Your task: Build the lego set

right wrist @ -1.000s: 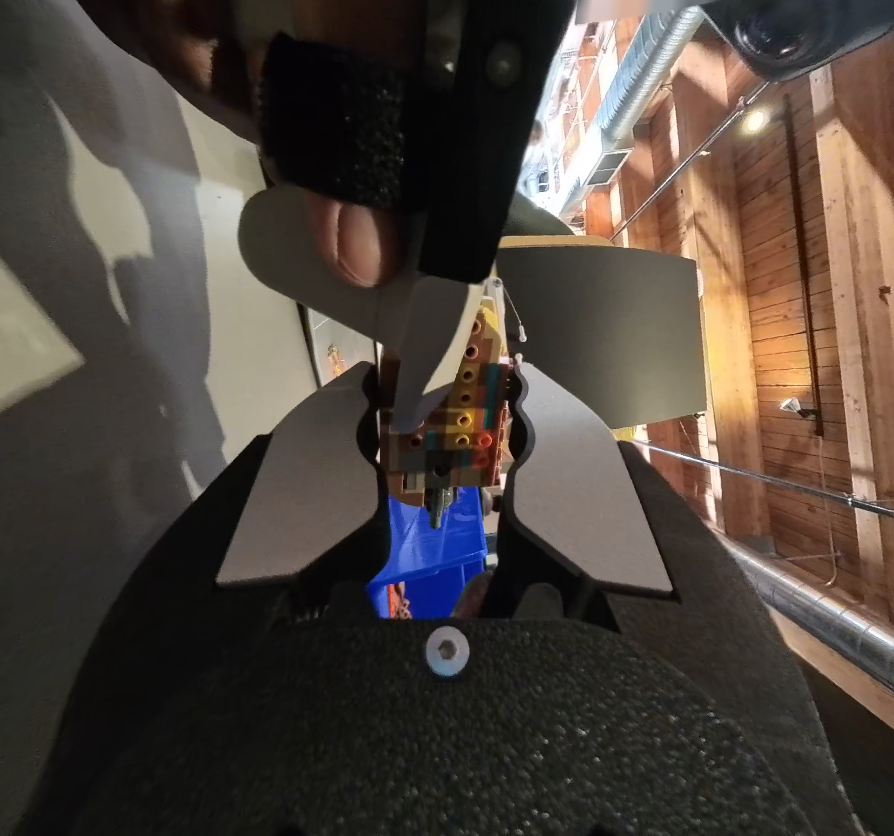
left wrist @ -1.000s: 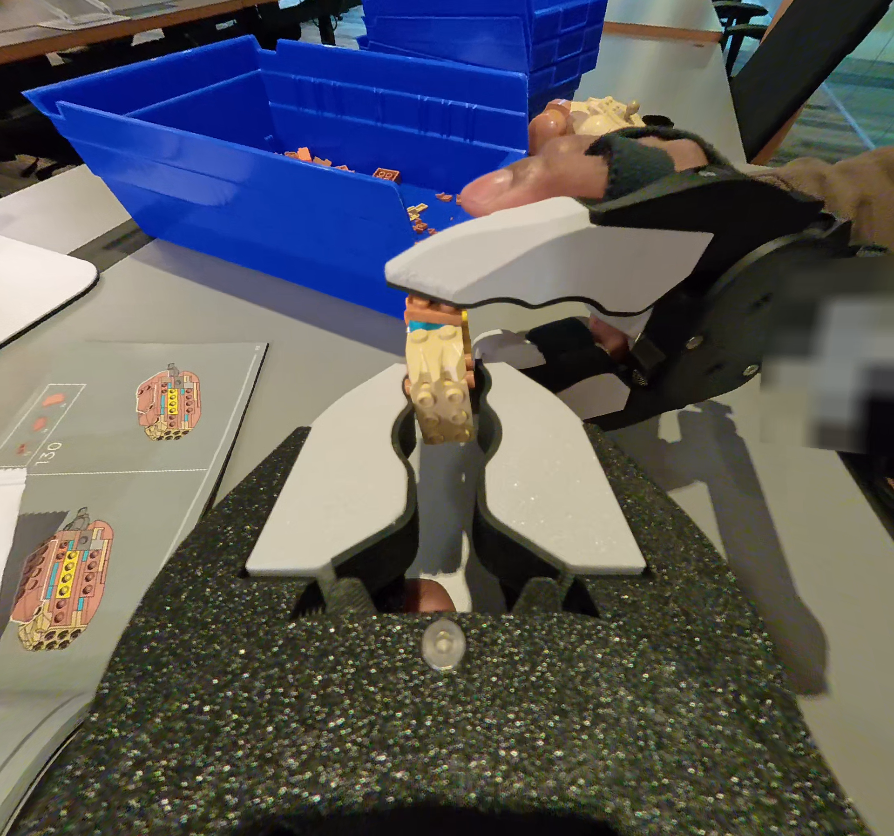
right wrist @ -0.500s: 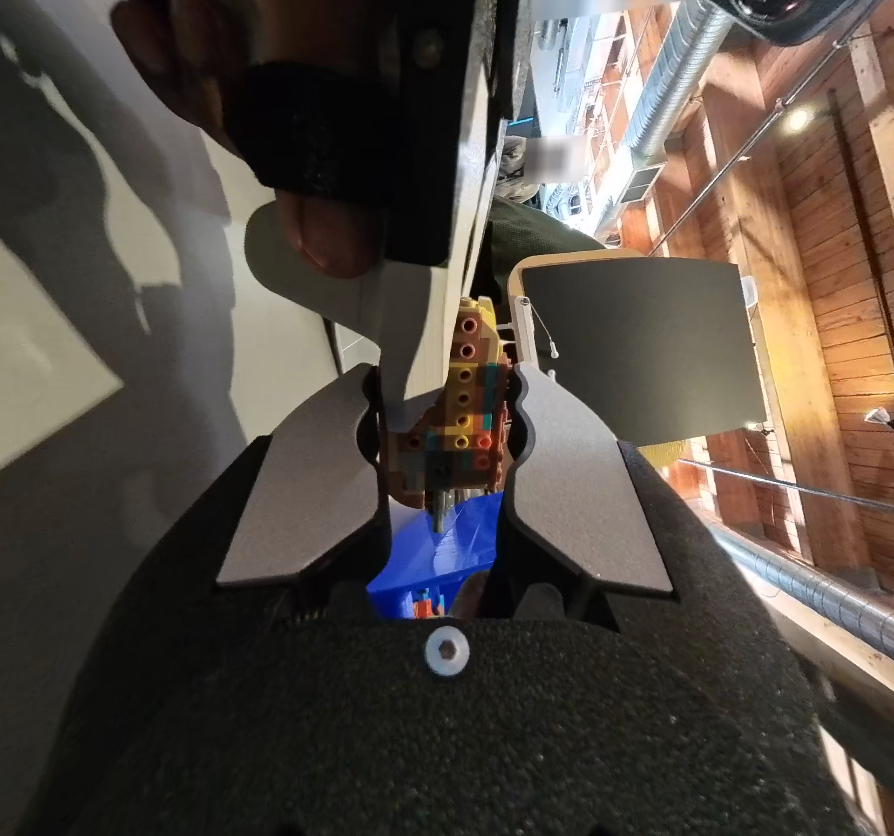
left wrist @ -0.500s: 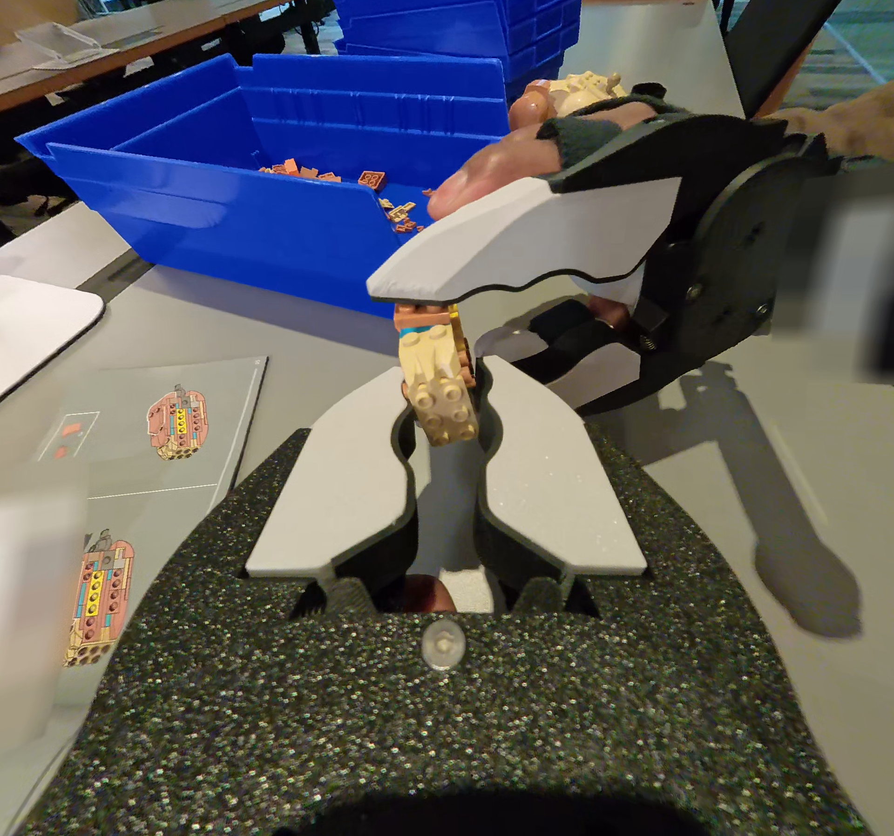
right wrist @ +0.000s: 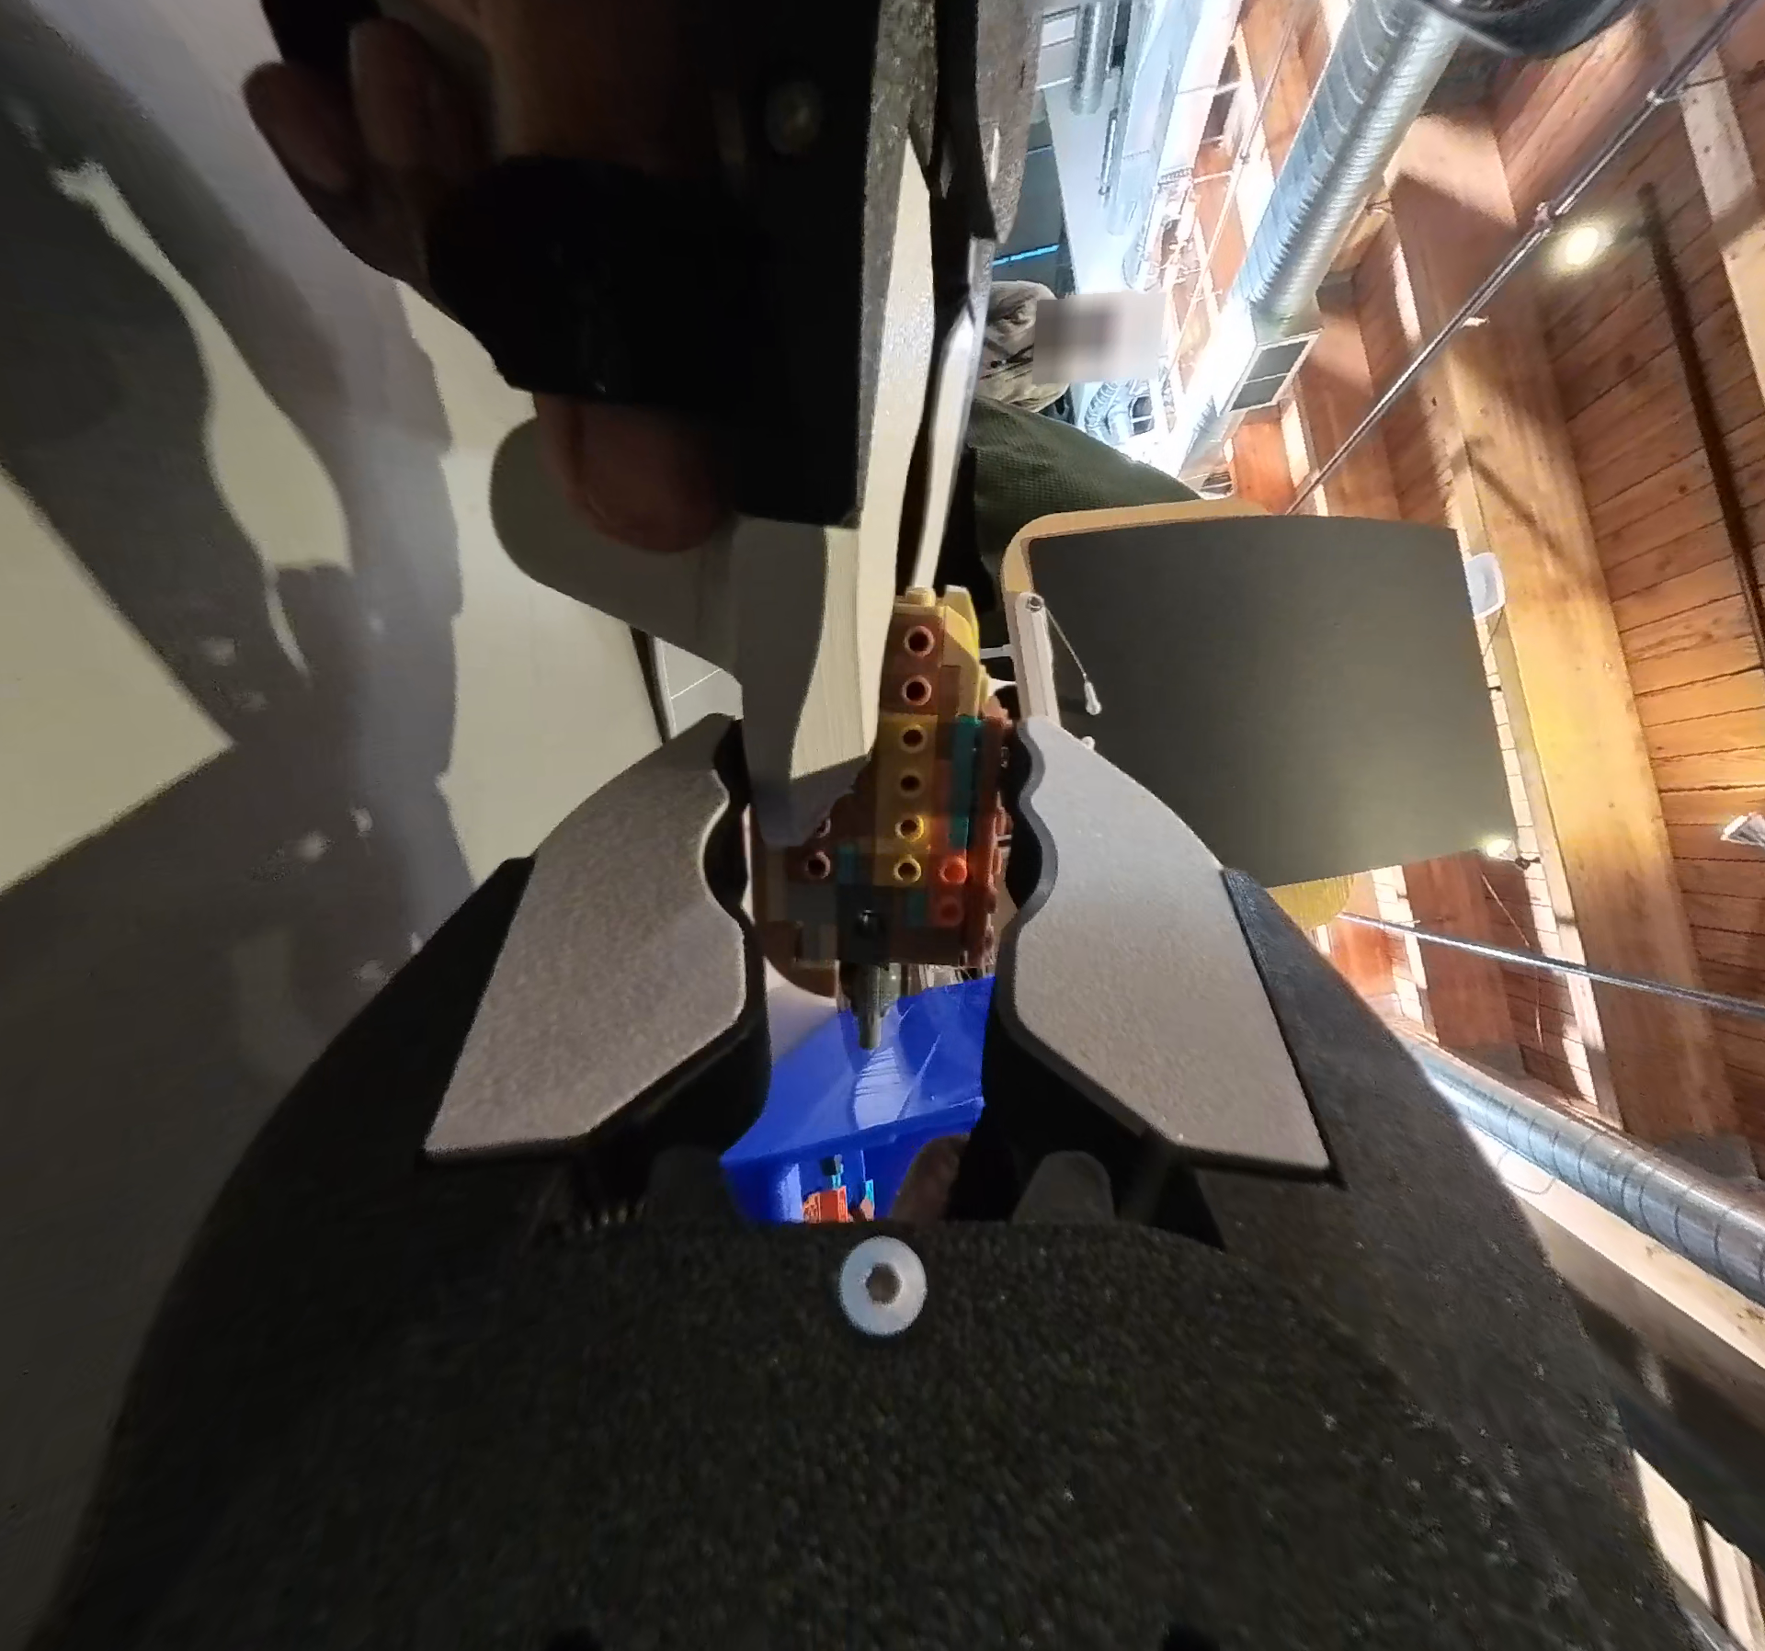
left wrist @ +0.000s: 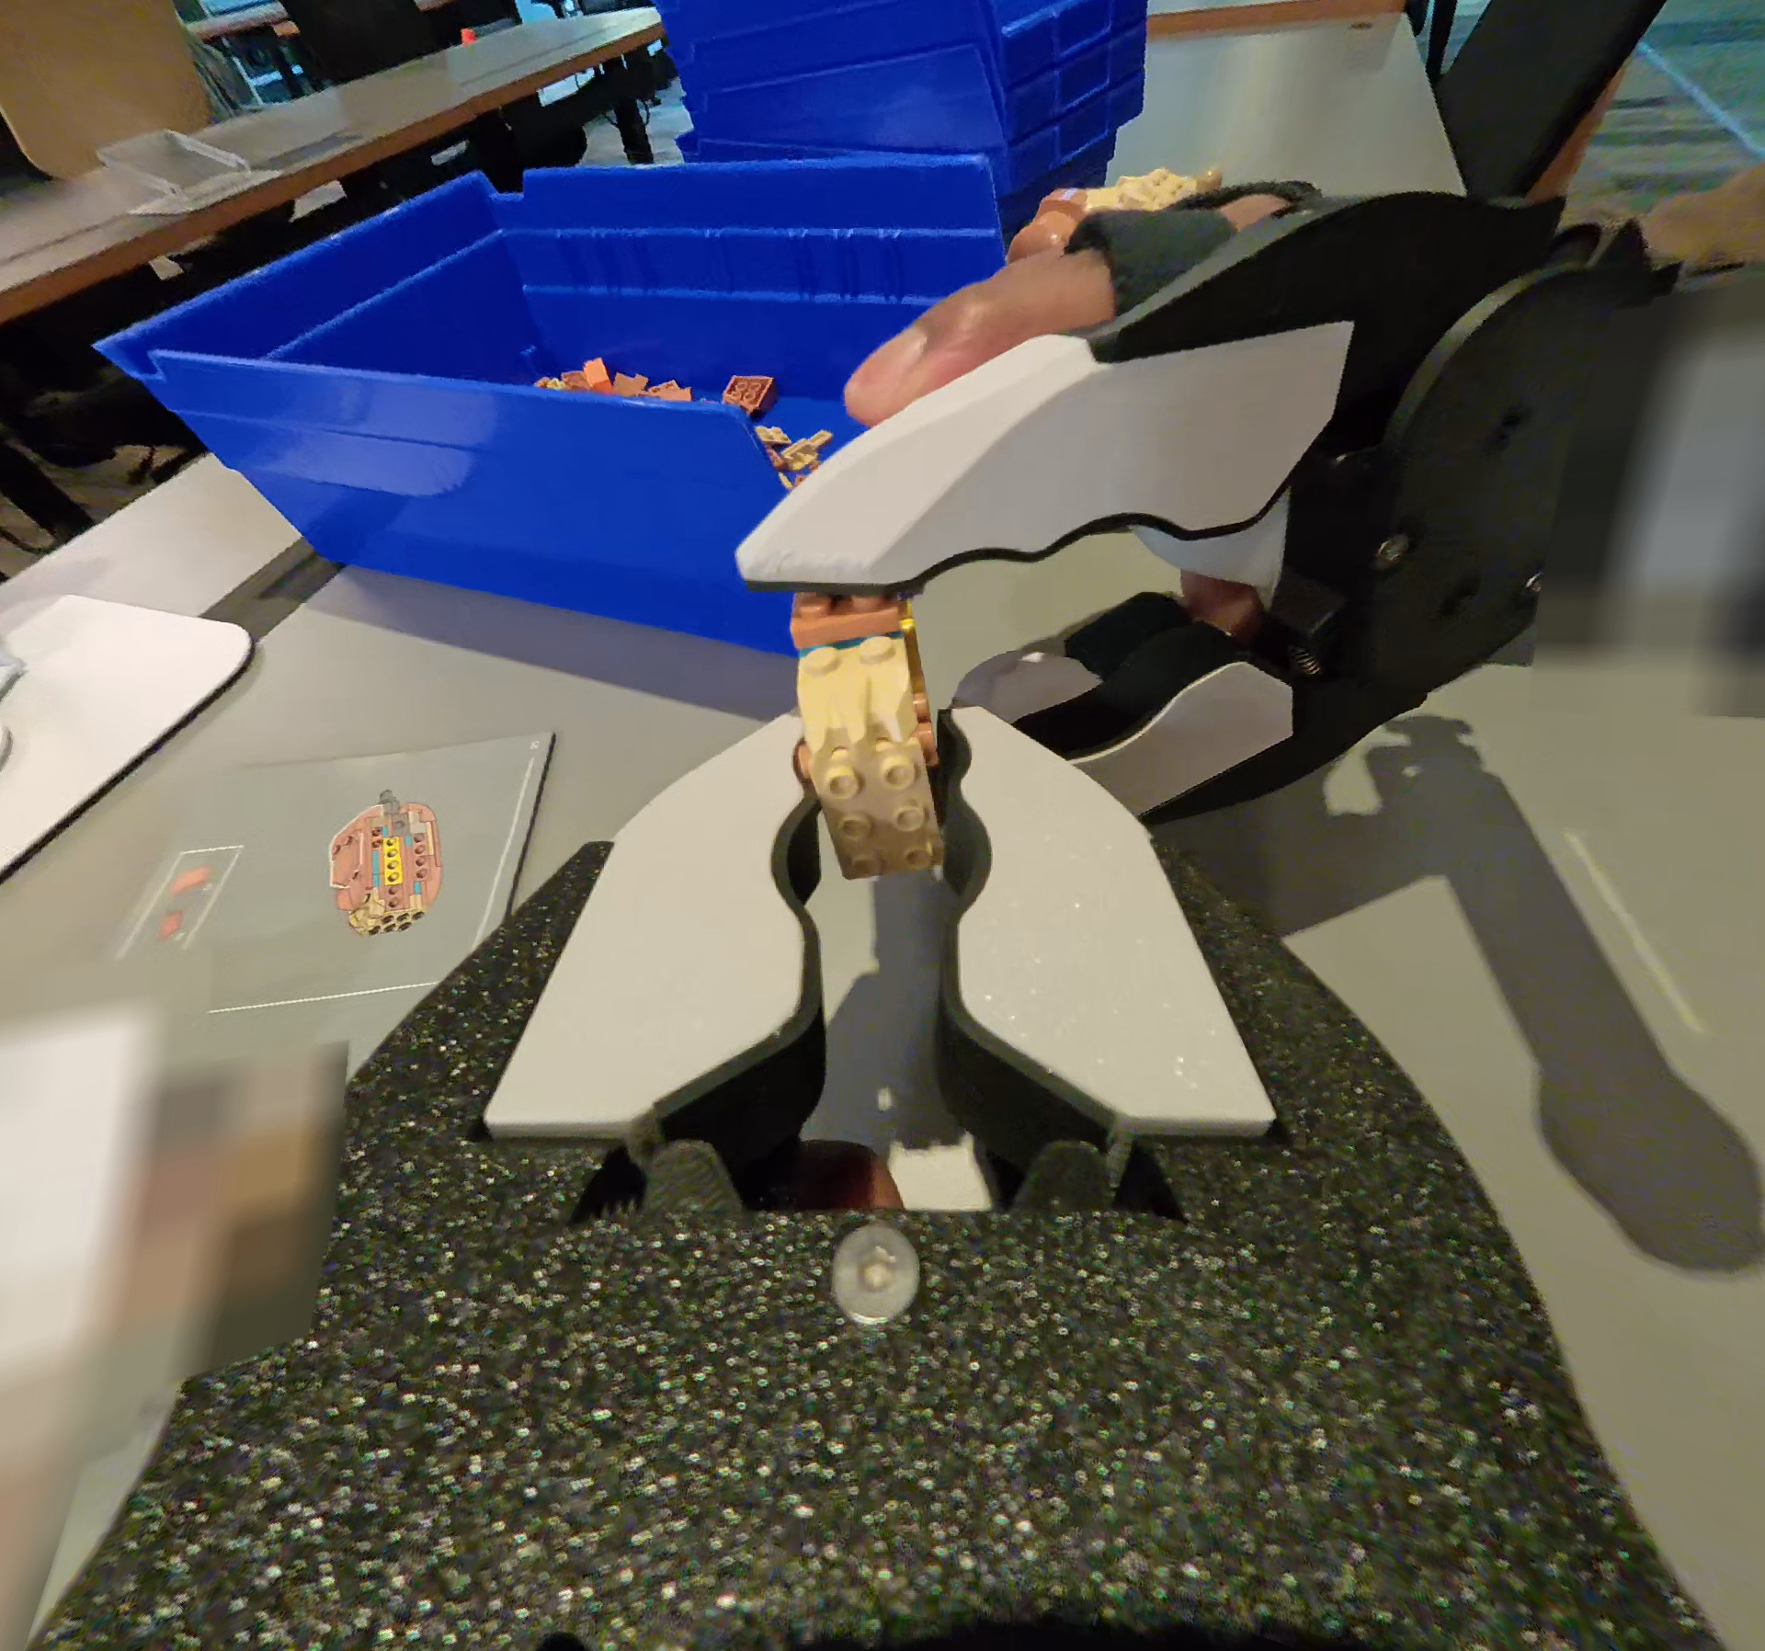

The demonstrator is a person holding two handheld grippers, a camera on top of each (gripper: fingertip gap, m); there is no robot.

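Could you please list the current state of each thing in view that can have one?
left gripper: shut on the lego model.
right gripper: shut on the lego model.
lego model: partly built, held off the table by both grippers.
blue bin: open, loose pieces inside.
instruction booklet: open, flat on the table.
stacked blue bins: nested.

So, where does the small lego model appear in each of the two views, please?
Left wrist view: the lego model is at centre, upright, between the left tool fingers, with a right tool finger on its top.
Right wrist view: the lego model is at centre, between the right tool fingers.
Shared landmark: the blue bin.
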